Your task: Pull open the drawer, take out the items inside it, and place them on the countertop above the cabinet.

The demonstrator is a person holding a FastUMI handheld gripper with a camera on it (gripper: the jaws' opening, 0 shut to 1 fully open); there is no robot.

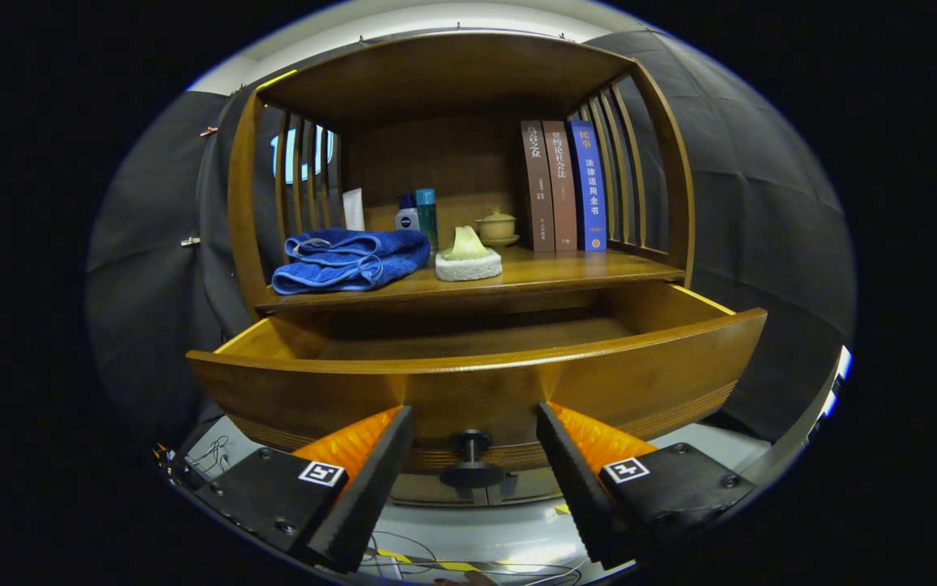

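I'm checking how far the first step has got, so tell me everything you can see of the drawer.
The drawer is glossy brown wood with a wide curved front, fine grooves along its lower edge and a dark round knob at the centre. It stands pulled well out from under the cabinet's shelf, level. The visible part of its floor looks bare; the front hides the nearer part. The claw is open, its fingers either side of the knob without touching it.

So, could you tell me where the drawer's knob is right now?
In the gripper view, the knob sits low on the open drawer's front, between the open gripper's two fingers, touching neither.
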